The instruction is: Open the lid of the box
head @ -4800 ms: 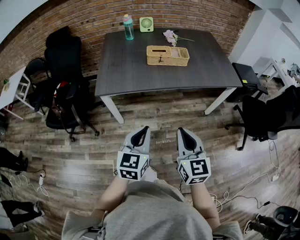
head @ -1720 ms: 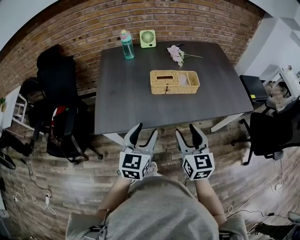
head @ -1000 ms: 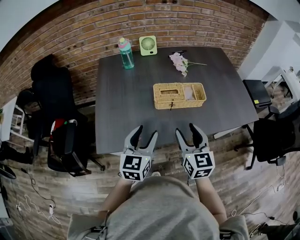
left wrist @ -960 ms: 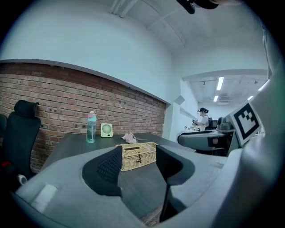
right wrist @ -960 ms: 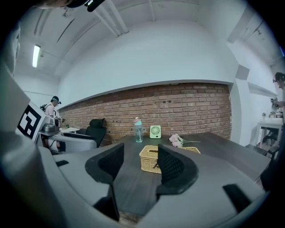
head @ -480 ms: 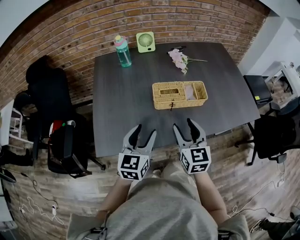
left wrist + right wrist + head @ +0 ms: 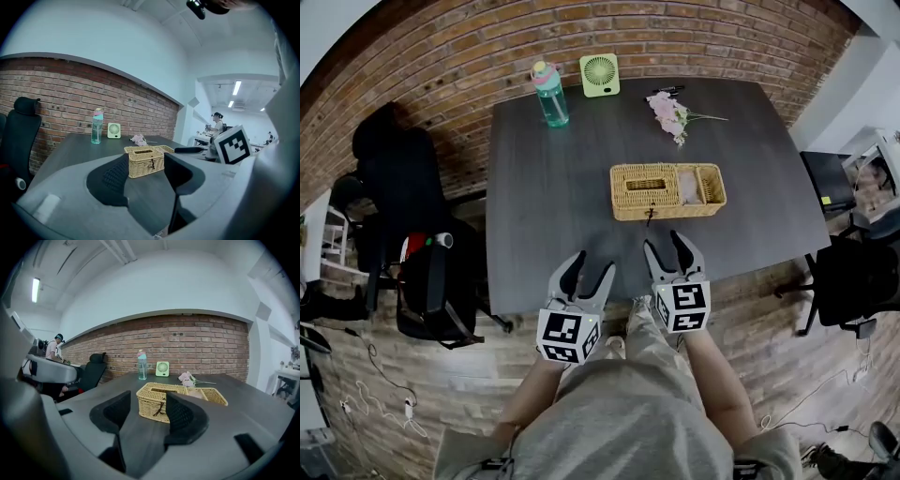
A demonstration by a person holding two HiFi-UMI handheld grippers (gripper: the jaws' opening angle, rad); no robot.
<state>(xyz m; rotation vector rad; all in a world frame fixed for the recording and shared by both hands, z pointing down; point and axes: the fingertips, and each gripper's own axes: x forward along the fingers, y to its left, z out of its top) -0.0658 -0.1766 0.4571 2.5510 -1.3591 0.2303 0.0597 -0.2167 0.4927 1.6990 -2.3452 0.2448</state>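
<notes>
Here, box: the rectangular woven wicker box (image 7: 667,190) sits on the dark grey rectangular table (image 7: 553,216), in its right half and well in from the near edge.
Lid: lies flat over the box's left half, with a slot in its top and a dark clasp hanging down the front; not yet opened.
Right half of box: an open-topped compartment with something pale inside, too small to tell what.
Left gripper (image 7: 593,262): jaws spread wide with nothing between them; it hovers at the table's near edge, well apart from the box.
Right gripper (image 7: 664,242): jaws likewise spread and empty; it hovers over the table near the front of the box, in line with the clasp, not touching.
Far edge of table: a teal water bottle with a pink cap (image 7: 550,94), a small green desk fan (image 7: 599,74) and a sprig of pink flowers (image 7: 668,111).
Surroundings: a red brick wall (image 7: 441,56) behind the table; a black office chair (image 7: 394,178) to its left.
</notes>
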